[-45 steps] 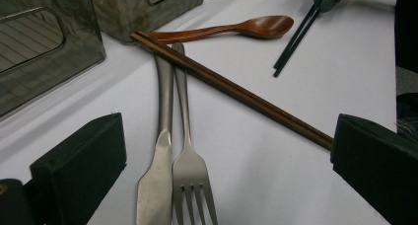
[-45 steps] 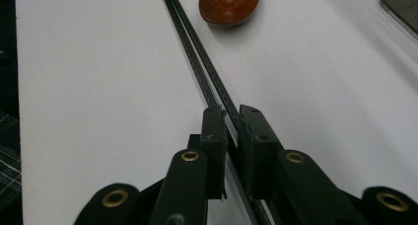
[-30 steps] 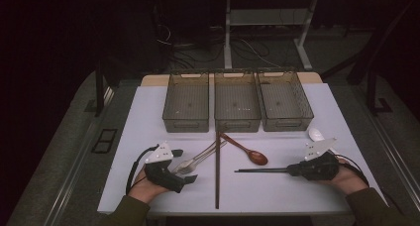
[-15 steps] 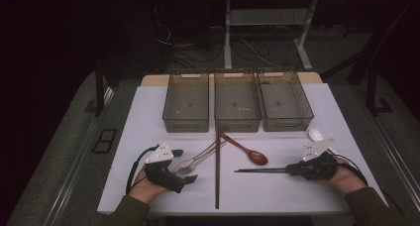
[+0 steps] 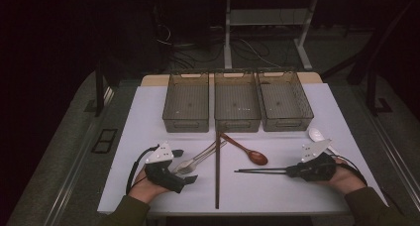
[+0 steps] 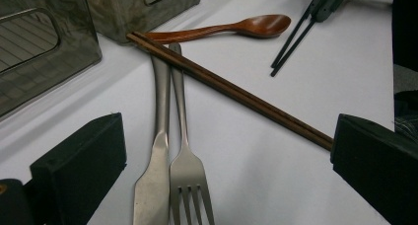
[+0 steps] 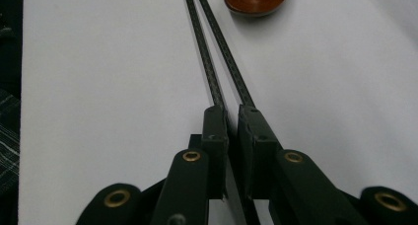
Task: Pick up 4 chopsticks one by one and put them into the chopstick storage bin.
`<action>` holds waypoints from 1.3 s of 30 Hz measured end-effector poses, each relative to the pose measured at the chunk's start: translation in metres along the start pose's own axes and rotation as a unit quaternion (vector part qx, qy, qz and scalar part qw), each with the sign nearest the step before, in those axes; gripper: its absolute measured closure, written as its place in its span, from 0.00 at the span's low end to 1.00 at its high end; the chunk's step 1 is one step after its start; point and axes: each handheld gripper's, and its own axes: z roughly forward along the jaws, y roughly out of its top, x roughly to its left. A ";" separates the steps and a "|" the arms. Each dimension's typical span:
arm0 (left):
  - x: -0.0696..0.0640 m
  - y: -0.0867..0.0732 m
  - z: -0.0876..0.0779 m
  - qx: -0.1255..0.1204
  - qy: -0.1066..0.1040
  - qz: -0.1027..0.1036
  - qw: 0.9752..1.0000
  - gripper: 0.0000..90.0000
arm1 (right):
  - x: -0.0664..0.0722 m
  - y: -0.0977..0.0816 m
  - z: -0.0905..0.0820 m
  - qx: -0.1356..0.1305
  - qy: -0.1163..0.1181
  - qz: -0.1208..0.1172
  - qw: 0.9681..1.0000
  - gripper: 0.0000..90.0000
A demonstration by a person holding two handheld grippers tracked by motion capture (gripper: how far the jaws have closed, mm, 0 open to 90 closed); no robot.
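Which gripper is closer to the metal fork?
Left. The left gripper has its open fingers either side of the fork and the knife beside it. The right gripper sits across the table, past the wooden spoon.

- Three bins [image 5: 236, 107] stand side by side at the far edge of the surface [image 5: 148, 117].
- Before them, my knife [image 6: 156, 136] and fork [image 6: 183, 151] lie together, the wooden chopsticks [image 6: 231, 89] crossing over them.
- The spoon [image 5: 250, 153] lies right of those.
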 end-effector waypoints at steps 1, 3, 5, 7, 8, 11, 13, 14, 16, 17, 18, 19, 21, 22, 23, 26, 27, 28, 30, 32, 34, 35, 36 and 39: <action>0.000 0.000 0.000 0.000 0.000 0.000 1.000 0.00 | -0.001 0.000 0.000 0.000 0.001 0.001 1.000 0.90; 0.000 0.000 0.000 -0.001 0.000 0.000 1.000 0.00 | -0.001 0.000 0.000 0.001 0.007 0.002 1.000 0.91; 0.000 0.000 0.000 0.000 0.000 0.000 1.000 0.00 | 0.000 0.001 0.000 0.004 0.006 -0.001 1.000 0.90; 0.000 0.000 0.000 0.000 -0.001 0.000 1.000 0.00 | 0.001 0.002 0.000 0.009 0.002 -0.007 1.000 0.90; 0.000 0.000 0.000 0.000 -0.001 0.000 1.000 0.00 | 0.003 0.003 0.001 0.011 0.002 -0.003 1.000 0.90; 0.000 0.000 0.000 0.001 0.000 0.001 1.000 0.00 | 0.002 0.003 0.001 0.013 0.000 -0.018 1.000 0.91; -0.001 0.000 0.000 0.001 0.000 0.001 1.000 0.00 | 0.003 0.003 0.001 0.015 0.000 -0.021 1.000 0.91; -0.001 0.000 0.000 0.001 0.000 0.001 1.000 0.00 | 0.003 0.004 0.001 0.015 0.001 -0.024 1.000 0.92; 0.000 0.000 0.000 0.001 0.000 0.001 1.000 0.00 | 0.002 0.003 0.001 0.014 0.000 -0.029 0.999 0.92; 0.000 0.000 0.000 0.001 0.000 0.001 1.000 0.00 | 0.003 0.003 0.001 0.012 0.003 -0.030 0.999 0.93; 0.000 0.000 0.000 0.001 0.000 0.001 1.000 0.00 | 0.003 0.003 0.001 0.012 0.003 -0.038 0.999 0.93; 0.000 0.000 0.000 0.001 0.000 0.001 1.000 0.00 | 0.003 0.003 0.001 0.013 0.003 -0.044 0.999 0.94; 0.000 0.000 0.000 0.001 0.000 0.001 1.000 0.00 | 0.003 0.003 0.001 0.010 0.005 -0.048 0.999 0.94; 0.000 0.000 0.000 0.001 0.000 0.001 1.000 0.00 | 0.003 0.003 0.001 0.010 0.005 -0.050 0.999 0.94; 0.000 0.000 0.000 0.001 0.000 0.001 1.000 0.00 | 0.003 0.003 0.001 0.010 0.006 -0.052 0.999 0.94; 0.000 0.000 0.000 0.001 0.000 0.001 1.000 0.00 | 0.003 0.003 0.000 0.011 0.004 -0.053 0.999 0.95; 0.000 0.000 0.000 0.001 0.000 0.001 1.000 0.00 | 0.003 0.003 0.000 0.012 0.005 -0.055 0.998 0.95; 0.000 0.000 0.000 0.001 0.000 0.001 1.000 0.00 | 0.003 0.003 0.000 0.010 0.008 -0.058 0.998 0.95; 0.000 0.000 0.000 0.001 0.000 0.001 1.000 0.00 | 0.003 0.003 -0.001 0.011 0.010 -0.057 0.998 0.95; 0.000 0.000 0.000 0.001 0.000 0.001 1.000 0.00 | 0.004 0.003 -0.002 0.010 0.016 -0.059 0.998 0.95; 0.000 0.000 0.000 0.001 0.000 0.001 1.000 0.00 | 0.004 0.004 -0.004 0.005 0.017 -0.053 0.998 0.95; 0.000 0.000 0.000 0.001 0.000 0.001 1.000 0.00 | 0.004 0.004 -0.005 0.003 0.018 -0.052 0.998 0.95; 0.000 0.000 0.000 0.001 0.000 0.001 1.000 0.00 | 0.004 0.004 -0.007 -0.001 0.018 -0.050 0.999 0.95; 0.000 0.000 0.000 0.001 0.001 0.000 1.000 0.00 | 0.005 0.004 -0.011 -0.015 0.023 -0.025 0.999 0.95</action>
